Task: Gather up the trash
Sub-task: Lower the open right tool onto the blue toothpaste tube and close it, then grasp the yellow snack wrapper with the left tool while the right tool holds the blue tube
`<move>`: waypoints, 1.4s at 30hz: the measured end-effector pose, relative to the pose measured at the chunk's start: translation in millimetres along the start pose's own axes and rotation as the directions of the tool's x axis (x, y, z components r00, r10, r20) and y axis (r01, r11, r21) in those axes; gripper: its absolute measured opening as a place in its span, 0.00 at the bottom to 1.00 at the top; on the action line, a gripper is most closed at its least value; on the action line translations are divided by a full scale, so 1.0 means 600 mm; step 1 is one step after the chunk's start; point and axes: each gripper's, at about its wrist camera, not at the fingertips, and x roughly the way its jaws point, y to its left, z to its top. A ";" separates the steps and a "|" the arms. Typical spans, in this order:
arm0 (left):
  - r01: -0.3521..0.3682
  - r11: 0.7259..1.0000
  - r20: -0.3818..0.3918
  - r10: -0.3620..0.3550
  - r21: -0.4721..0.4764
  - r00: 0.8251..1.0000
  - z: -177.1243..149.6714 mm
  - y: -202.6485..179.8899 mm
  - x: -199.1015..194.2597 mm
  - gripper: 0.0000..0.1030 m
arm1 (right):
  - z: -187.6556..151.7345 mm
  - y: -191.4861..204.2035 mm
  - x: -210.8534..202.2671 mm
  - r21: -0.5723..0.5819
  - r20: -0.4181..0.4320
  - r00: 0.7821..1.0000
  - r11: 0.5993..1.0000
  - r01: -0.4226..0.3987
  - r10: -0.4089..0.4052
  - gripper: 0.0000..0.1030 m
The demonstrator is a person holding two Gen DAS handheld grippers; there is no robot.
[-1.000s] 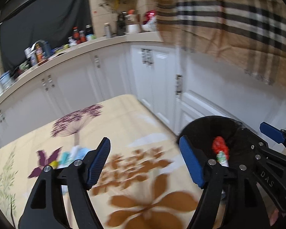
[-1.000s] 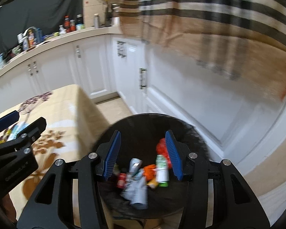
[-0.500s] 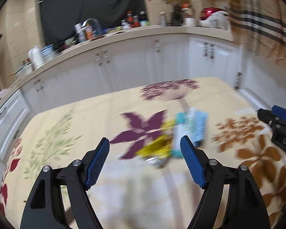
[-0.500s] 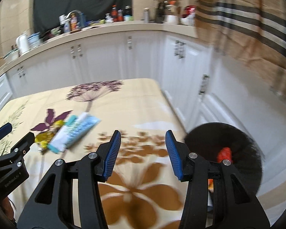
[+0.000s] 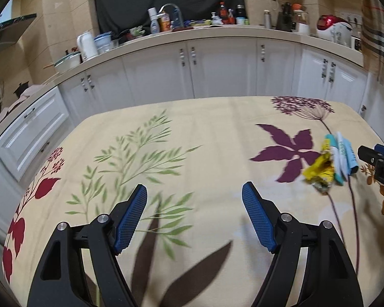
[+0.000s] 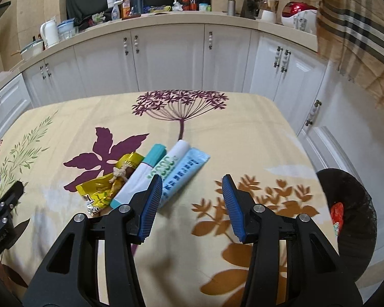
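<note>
Floral tablecloth (image 6: pixel 243 133), Chinese-lettered blue tube (image 6: pixel 185 176)

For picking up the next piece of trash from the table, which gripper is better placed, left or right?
Right. The right gripper is open with the light blue tube and white tube just ahead of its left finger. The open left gripper faces bare tablecloth; the trash pile lies far to its right.

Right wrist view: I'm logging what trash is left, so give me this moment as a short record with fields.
trash on table: yellow wrapper, teal-capped tube, white tube, light blue tube, lying side by side
bin: black bin off the table's right edge, trash inside
right hand-held gripper: open, empty, above the tubes
left hand-held gripper: open, empty
</note>
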 end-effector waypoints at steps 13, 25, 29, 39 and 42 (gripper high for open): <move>0.034 0.999 -0.012 -0.034 -0.031 0.999 -0.003 0.028 0.001 0.72 | 0.004 -0.015 0.036 0.010 -0.078 0.994 0.997 0.080 -0.079 0.46; 0.046 0.998 -0.004 -0.046 -0.042 0.999 0.001 0.047 -0.001 0.72 | 0.013 0.004 0.042 0.010 -0.078 0.992 0.995 0.096 -0.095 0.47; 0.038 0.997 -0.008 -0.039 -0.059 0.999 0.003 0.061 0.004 0.72 | 0.016 0.004 0.049 0.022 -0.085 0.991 0.994 0.105 -0.102 0.47; 0.052 0.997 -0.025 -0.054 -0.062 0.998 0.000 0.067 0.012 0.72 | 0.010 -0.001 0.058 0.042 -0.109 0.991 0.995 0.087 -0.082 0.17; 0.062 0.996 -0.026 -0.064 -0.062 0.998 0.000 0.063 0.011 0.72 | 0.005 -0.005 0.052 0.042 -0.103 0.991 0.996 0.085 -0.080 0.15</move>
